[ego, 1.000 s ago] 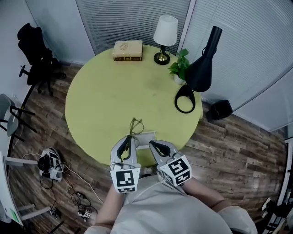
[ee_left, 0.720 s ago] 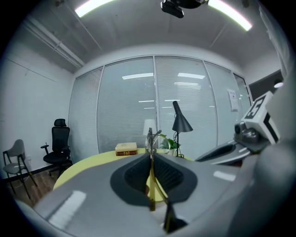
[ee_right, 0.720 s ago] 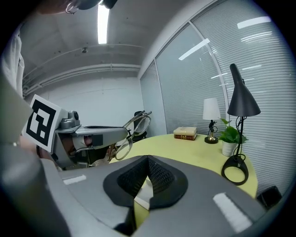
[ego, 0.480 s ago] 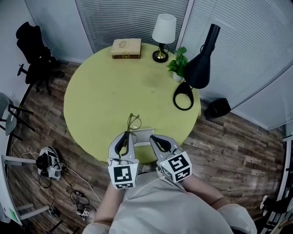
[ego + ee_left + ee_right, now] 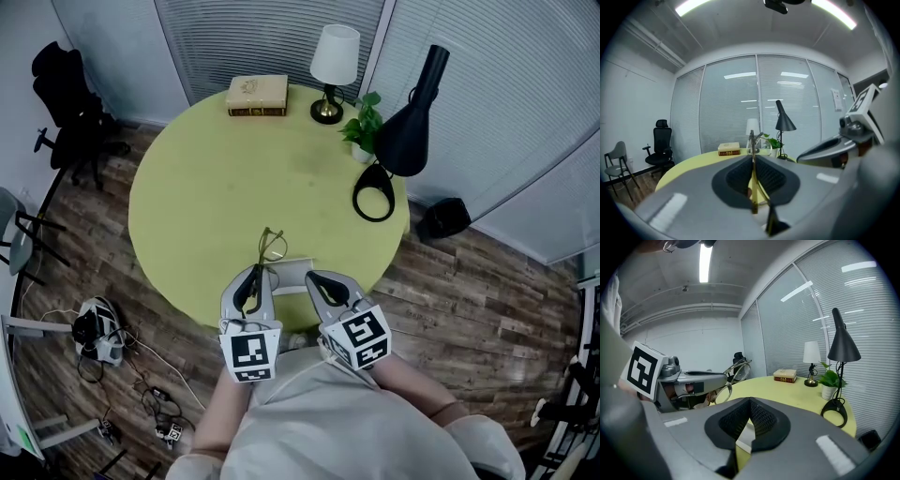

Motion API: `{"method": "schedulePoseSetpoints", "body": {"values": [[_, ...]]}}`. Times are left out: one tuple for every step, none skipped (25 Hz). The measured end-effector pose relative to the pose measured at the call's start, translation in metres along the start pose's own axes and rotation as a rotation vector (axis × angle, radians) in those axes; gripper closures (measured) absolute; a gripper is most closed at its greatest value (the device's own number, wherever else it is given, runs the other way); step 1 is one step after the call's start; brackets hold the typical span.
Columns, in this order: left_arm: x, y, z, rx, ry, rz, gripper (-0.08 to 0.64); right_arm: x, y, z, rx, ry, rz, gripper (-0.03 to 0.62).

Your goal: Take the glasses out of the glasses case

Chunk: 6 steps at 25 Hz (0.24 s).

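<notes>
Thin gold-framed glasses (image 5: 273, 246) stick up past the tip of my left gripper (image 5: 261, 273), which is shut on one temple arm. In the left gripper view that arm (image 5: 753, 183) runs up between the closed jaws to the lenses (image 5: 754, 140). The pale glasses case (image 5: 294, 269) lies on the near edge of the round yellow-green table (image 5: 206, 187), between the two grippers. My right gripper (image 5: 312, 277) is shut on the case, whose white edge (image 5: 744, 437) shows between its jaws. From the right gripper view the glasses (image 5: 733, 373) hang off the left gripper (image 5: 693, 380).
At the table's far side are a book (image 5: 256, 95), a small white-shaded lamp (image 5: 334, 58), a potted plant (image 5: 366, 122) and a black desk lamp (image 5: 405, 131) with a ring base (image 5: 375, 199). An office chair (image 5: 70, 94) and cables (image 5: 98, 337) are on the floor to the left.
Only the head view has shifted slightly. Both grippers, the glasses and the case keep their places on the table.
</notes>
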State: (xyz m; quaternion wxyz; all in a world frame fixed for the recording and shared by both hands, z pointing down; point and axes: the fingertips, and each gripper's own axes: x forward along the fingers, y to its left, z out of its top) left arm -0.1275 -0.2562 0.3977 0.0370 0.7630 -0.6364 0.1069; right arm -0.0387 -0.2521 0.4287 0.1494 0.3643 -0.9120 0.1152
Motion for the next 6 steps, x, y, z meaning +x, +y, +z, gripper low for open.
{"method": "schedulePoseSetpoints", "body": {"values": [[0.0001,0.0,-0.0005,0.0,0.001,0.001,0.54,-0.0002,-0.0005,0.0001,0.001,-0.002,-0.001,0.592],[0.0002,0.0001,-0.0011,0.001,0.001,0.002,0.54,-0.0002,-0.0008,0.0,0.002,-0.003,-0.002,0.592],[0.0002,0.0003,-0.0017,0.001,0.002,0.003,0.54,-0.0003,-0.0011,-0.0003,0.002,-0.004,-0.003,0.592],[-0.0001,0.0006,-0.0023,0.002,0.003,0.004,0.54,-0.0003,-0.0011,-0.0008,0.003,-0.004,-0.003,0.592],[-0.0005,0.0009,-0.0029,0.002,0.004,0.005,0.54,-0.0004,-0.0009,-0.0013,0.003,-0.004,-0.003,0.592],[-0.0009,0.0013,-0.0035,0.002,0.004,0.006,0.54,-0.0004,-0.0008,-0.0018,0.004,-0.004,-0.004,0.592]]}}
